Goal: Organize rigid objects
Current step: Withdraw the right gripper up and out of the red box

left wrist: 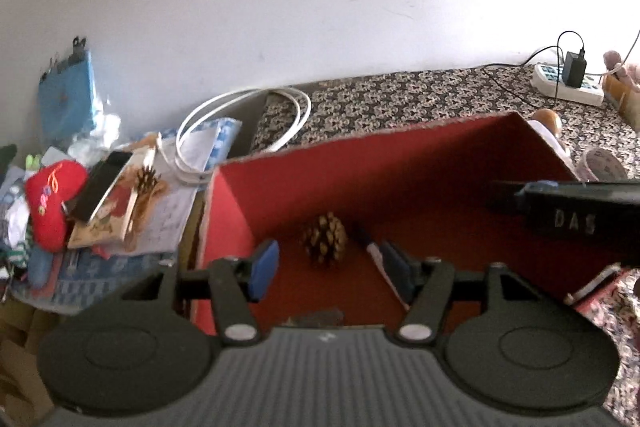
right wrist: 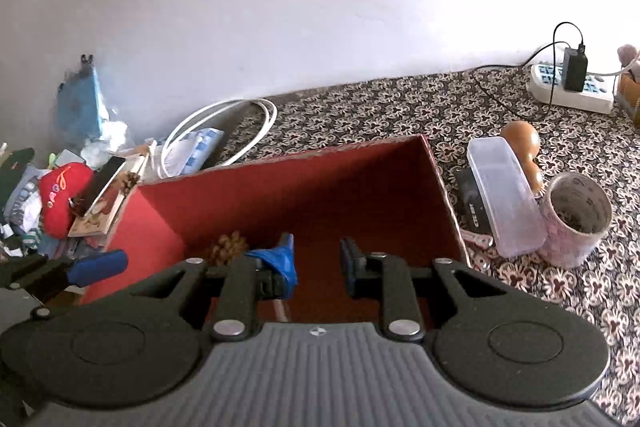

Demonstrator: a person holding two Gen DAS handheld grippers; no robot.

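The left tongs (left wrist: 326, 269) stand wide apart over the near part of a red box (left wrist: 400, 163), with nothing between their blue pads. Just beyond them a brown pine cone (left wrist: 324, 241) sits on the box floor near its left wall, scales rough and spread; which way its long axis runs I cannot tell. Beside it on the right a slim dark pen (left wrist: 370, 245) with a pale part lies on the box floor, its long axis running from the near right toward the far left. The right tongs (right wrist: 316, 265) hang partly open over the same box, empty; blue covering on one finger looks torn and loose. The box is open-topped, straight-walled cardboard with a matte red inside, resting on a dark floral cloth (right wrist: 400, 107). To its right stand a clear plastic container (right wrist: 506, 195), a round paper cup (right wrist: 578, 227) and a smooth brown gourd (right wrist: 522, 141). Near the far right edge lies a white power strip (right wrist: 576, 91).
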